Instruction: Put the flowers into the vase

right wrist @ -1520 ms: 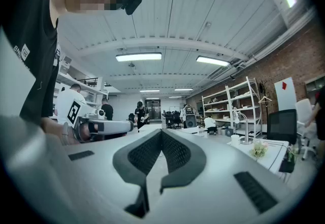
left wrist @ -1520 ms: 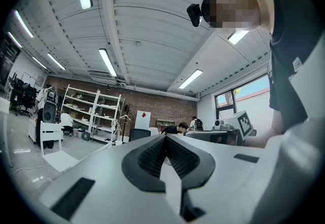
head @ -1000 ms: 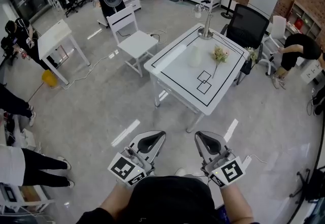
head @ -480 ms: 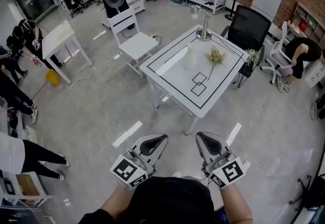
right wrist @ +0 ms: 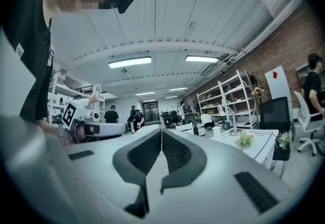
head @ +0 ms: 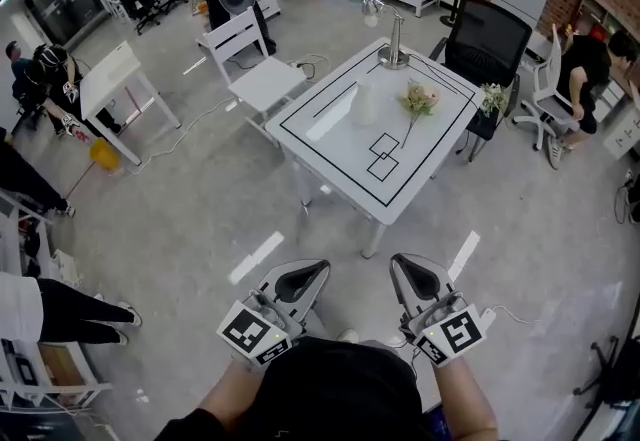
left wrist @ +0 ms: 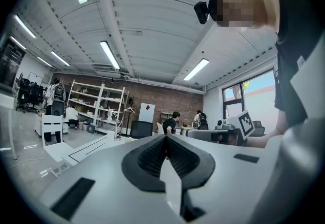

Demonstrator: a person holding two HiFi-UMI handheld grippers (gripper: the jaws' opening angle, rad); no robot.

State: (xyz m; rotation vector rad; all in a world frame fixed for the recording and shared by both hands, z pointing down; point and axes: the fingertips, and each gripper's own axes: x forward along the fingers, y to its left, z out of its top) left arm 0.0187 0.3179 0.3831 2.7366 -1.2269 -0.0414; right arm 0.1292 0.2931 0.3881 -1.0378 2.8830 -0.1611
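My left gripper point(head: 302, 276) and my right gripper point(head: 412, 274) both have their jaws shut with nothing in them, and the flowers point(head: 418, 99) lie beside the vase point(head: 364, 105) on the counter point(head: 340, 161), well ahead of my jaws.

left gripper point(head: 300, 277) — level, jaws together, empty | right gripper point(head: 413, 275) — level, jaws together, empty

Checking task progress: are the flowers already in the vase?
No, the flowers lie on the white table, beside the vase, not in it.
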